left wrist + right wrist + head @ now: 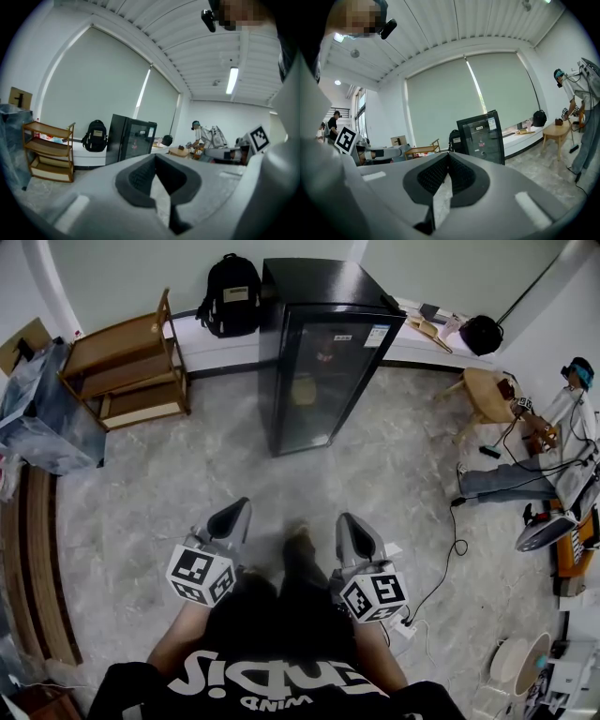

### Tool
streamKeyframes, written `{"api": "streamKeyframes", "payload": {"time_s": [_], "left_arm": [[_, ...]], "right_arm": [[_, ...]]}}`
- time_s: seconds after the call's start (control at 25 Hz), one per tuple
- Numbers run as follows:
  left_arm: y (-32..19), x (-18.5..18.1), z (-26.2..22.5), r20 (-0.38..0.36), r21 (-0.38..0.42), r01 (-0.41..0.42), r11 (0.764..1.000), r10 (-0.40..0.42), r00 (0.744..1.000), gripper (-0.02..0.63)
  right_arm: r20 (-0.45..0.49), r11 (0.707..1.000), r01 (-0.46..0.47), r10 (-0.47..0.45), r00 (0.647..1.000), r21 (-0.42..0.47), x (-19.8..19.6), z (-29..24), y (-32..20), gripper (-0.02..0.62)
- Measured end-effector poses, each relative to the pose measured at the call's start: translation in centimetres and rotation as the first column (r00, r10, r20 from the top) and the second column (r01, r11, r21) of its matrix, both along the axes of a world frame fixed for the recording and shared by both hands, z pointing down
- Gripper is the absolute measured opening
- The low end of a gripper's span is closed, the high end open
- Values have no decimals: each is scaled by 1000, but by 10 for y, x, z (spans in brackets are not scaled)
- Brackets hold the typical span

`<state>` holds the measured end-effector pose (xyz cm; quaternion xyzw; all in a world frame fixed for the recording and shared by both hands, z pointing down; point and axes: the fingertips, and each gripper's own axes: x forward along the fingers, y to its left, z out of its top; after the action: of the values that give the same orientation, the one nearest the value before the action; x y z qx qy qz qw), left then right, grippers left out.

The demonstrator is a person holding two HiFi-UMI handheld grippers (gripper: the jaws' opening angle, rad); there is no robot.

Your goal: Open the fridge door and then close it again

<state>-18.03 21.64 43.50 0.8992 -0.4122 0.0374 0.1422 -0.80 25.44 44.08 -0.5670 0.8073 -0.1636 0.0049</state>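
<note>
A black fridge [319,348] with a glass door stands against the far wall, its door closed. The fridge [131,140] also shows in the left gripper view and the fridge [481,135] in the right gripper view, both at a distance across the floor. My left gripper [236,514] is held low in front of me, jaws shut with nothing between them. My right gripper [349,527] is beside it, jaws together and empty. Both point toward the fridge, well short of it.
A wooden shelf unit [127,362] stands left of the fridge, with a black backpack [232,293] on the ledge. A small wooden table [489,393] and a seated person [553,446] are at the right. A black cable [450,540] trails over the marble floor.
</note>
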Motion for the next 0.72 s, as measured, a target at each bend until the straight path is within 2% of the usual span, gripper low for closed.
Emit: {"api": "streamKeyframes", "payload": {"time_s": [0.36,0.72], "left_arm": [[-59,13,5,-11,3,8,1000,-8,1000,0],[-155,35,-7,-10,5,28,1000,-28,1000,0]], "right_arm": [[9,1000,1,-1,1000,-14,12,14,-57,-3],[8,1000,5,-5,1000,-12,44,6,-160,-3]]}}
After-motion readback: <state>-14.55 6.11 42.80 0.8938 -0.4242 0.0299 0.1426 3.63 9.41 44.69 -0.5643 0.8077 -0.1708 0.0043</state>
